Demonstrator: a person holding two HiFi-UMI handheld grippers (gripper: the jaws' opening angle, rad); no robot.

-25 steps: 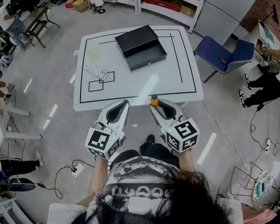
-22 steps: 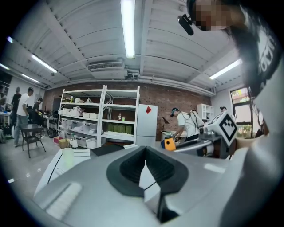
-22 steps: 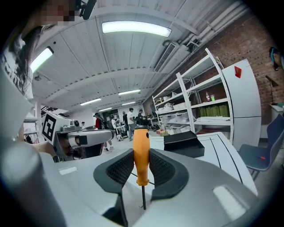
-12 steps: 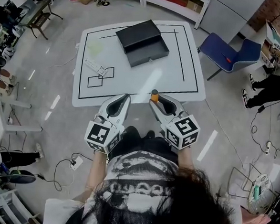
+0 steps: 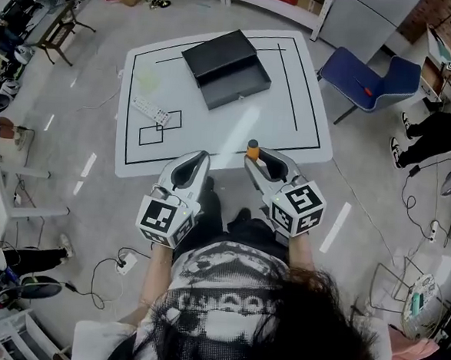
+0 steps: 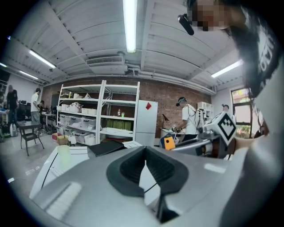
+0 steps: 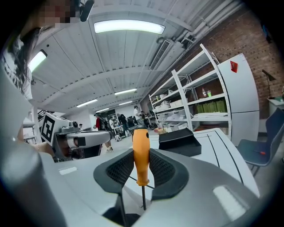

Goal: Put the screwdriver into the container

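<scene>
— Any writing to read?
— Only square black-and-white markers on each cube, and a red diamond on the white cabinet [image 6: 147,116] by the shelves.
— From the left, then?
— A remote [image 5: 152,112] lies near the left edge of the white surface [image 5: 290,134]. The left hand-held gripper [image 5: 199,160] hangs at the near edge, its jaws closed together with nothing between them.
— And the container [image 5: 227,68]?
— A black box at the far side, its drawer pulled open toward the person. Bare surface, crossed by black taped lines [image 5: 290,87], lies between it and the grippers.
— The screwdriver [image 7: 140,153]?
— The right hand-held gripper [image 7: 141,162] is clamped on it at the near edge. The orange handle stands up, the thin dark shaft points down.
— Right of that?
— Open floor, then a blue chair [image 5: 375,78] well apart.
</scene>
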